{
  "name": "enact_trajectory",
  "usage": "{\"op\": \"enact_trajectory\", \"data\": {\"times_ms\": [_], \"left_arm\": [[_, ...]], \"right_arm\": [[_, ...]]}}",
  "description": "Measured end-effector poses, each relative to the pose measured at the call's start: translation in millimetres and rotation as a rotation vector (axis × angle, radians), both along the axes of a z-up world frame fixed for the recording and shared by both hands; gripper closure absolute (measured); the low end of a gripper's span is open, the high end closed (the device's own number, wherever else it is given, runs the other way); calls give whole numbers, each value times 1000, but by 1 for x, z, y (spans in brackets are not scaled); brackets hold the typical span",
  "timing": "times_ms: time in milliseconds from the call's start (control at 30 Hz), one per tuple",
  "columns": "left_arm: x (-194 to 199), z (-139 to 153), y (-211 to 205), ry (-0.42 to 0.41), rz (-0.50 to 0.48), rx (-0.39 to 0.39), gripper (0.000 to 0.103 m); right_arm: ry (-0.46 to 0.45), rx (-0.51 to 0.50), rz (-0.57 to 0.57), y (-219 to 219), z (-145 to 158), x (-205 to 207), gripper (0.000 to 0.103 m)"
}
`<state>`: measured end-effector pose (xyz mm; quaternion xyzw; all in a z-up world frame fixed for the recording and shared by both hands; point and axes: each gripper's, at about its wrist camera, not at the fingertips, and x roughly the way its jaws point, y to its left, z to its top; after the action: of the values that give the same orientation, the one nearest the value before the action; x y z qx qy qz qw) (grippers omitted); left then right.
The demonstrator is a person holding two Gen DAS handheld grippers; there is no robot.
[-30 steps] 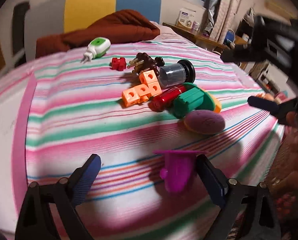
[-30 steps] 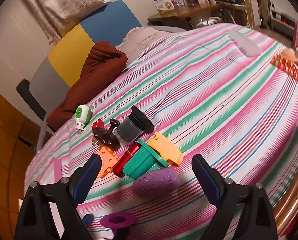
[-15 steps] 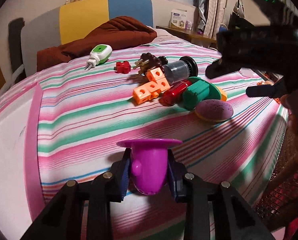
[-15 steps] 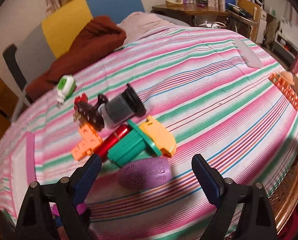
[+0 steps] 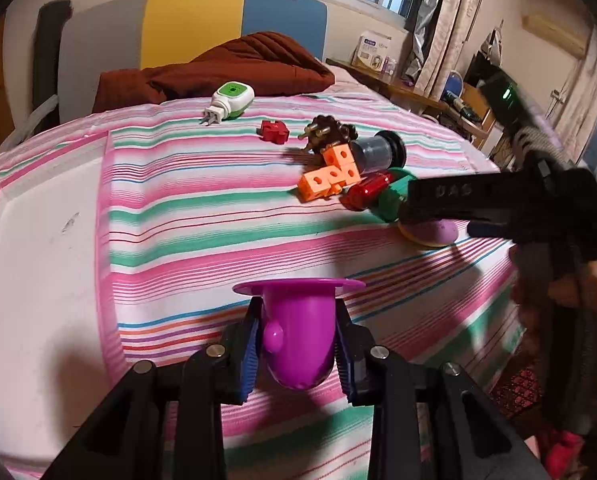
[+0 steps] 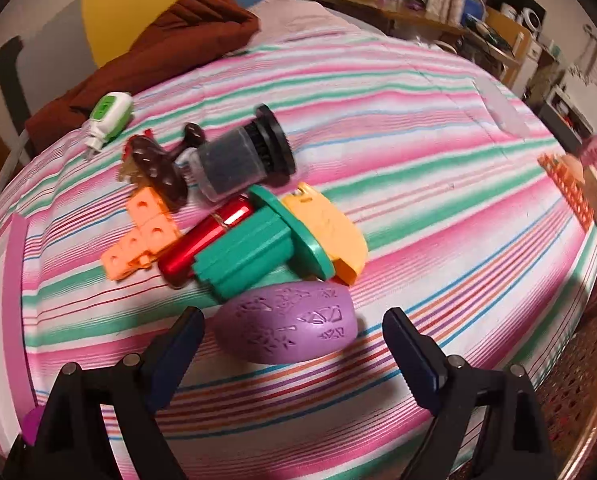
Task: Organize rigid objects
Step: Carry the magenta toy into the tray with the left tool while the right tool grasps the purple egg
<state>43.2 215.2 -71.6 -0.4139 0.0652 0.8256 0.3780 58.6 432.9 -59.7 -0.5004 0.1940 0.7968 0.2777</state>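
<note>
My left gripper (image 5: pixel 298 344) is shut on a purple flanged cup (image 5: pixel 298 316), its blue pads pressing both sides, held over the striped bedsheet (image 5: pixel 178 208). My right gripper (image 6: pixel 292 326) stands open, its fingers on either side of a purple patterned egg (image 6: pixel 286 330) without touching it. Behind the egg lies a pile: a green flanged toy (image 6: pixel 254 252), a red cylinder (image 6: pixel 206 240), orange cubes (image 6: pixel 138 236), a yellow-orange piece (image 6: pixel 334 232), a clear jar with a black lid (image 6: pixel 238 160) and a brown toy (image 6: pixel 158 164). In the left wrist view the right gripper's body hides part of the egg (image 5: pixel 434 234).
A white and green plug (image 5: pixel 228 100) and a red block (image 5: pixel 274 130) lie farther back. A brown blanket (image 5: pixel 226 68) sits against the headboard. The bed's edge drops off at the right, near an orange rack (image 6: pixel 566 188). A white patch (image 5: pixel 38 260) covers the left of the bed.
My left gripper closed on the purple cup and carried it across the bed. My right gripper sank and tilted down until its fingers came either side of the purple egg.
</note>
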Motion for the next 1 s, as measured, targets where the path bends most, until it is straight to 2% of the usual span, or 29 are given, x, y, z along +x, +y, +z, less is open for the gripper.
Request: {"op": "enact_trajectory", "data": {"times_ms": [167,400,667,833,1000], "left_arm": [[3,11,-12,3,0,35,70],[3,24,-33,33,30,53,70],[-2,29,-60,20,88,78,70],[-8,32,-80,4,128,91,70],[-21,33,-97,10,180,65,70]], "right_arm": [[1,-42,-16,5,-13,2,12],[72,63,15,-5,-14,11,25],[109,59,20,-5,-14,7,26],[137,32,100,-21,-13,6,26],[143,-19,170,-36,-10,7,26]]}}
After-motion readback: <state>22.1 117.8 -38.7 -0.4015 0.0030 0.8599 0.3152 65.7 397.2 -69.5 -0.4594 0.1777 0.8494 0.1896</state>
